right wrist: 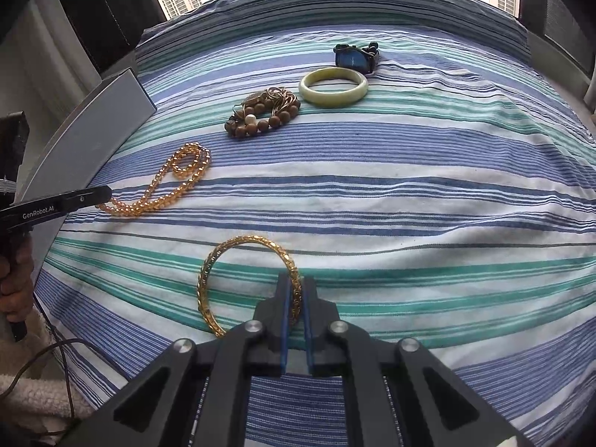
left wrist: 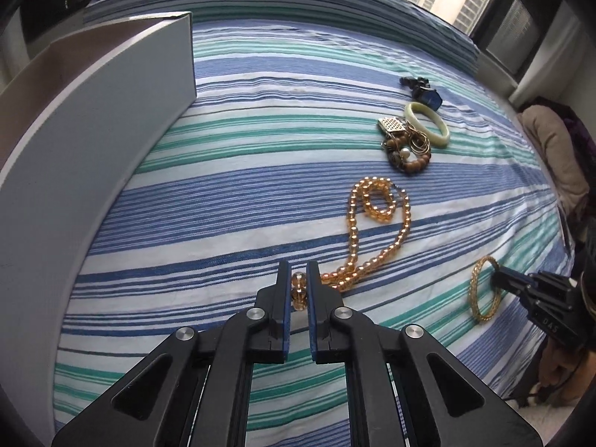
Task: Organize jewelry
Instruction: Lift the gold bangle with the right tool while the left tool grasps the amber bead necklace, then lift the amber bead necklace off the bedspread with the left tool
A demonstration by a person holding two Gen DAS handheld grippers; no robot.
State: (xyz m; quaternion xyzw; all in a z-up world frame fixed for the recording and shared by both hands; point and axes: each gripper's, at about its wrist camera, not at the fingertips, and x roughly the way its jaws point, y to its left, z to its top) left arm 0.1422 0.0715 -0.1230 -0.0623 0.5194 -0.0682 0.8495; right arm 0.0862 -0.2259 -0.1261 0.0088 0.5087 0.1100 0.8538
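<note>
Jewelry lies spread on a bed with a striped sheet [left wrist: 260, 141] of blue, white and green.

In the left wrist view, the left hand-held gripper [left wrist: 298, 279] sits at the lower middle of the frame, its two fingers drawn close around the near end of an amber bead necklace [left wrist: 372, 231]. A couple of beads show between the blue pads, so it is grasping the necklace. The strand runs up and to the right in a long loop. Above it, in the right middle, a wooden bead bracelet [left wrist: 413, 160] lies tangled with gold rings and a small metal piece. Just beside that is a pale green bangle [left wrist: 428, 123], and higher, a dark watch [left wrist: 424, 91]. At the right edge, the right hand-held gripper [left wrist: 497, 279] touches a gold bangle [left wrist: 484, 288]. A grey box [left wrist: 93, 149] fills the left side.

In the right wrist view, the right hand-held gripper [right wrist: 297, 290] at the lower middle is clenched on the gold bangle [right wrist: 208, 272], which stands tilted on the sheet [right wrist: 409, 205]. At the left edge, the left hand-held gripper [right wrist: 104, 195] meets the necklace [right wrist: 175, 178]. The wooden bead bracelet [right wrist: 260, 115], green bangle [right wrist: 333, 85] and watch [right wrist: 355, 57] lie in the upper middle, and the grey box [right wrist: 93, 141] at the upper left.
</note>
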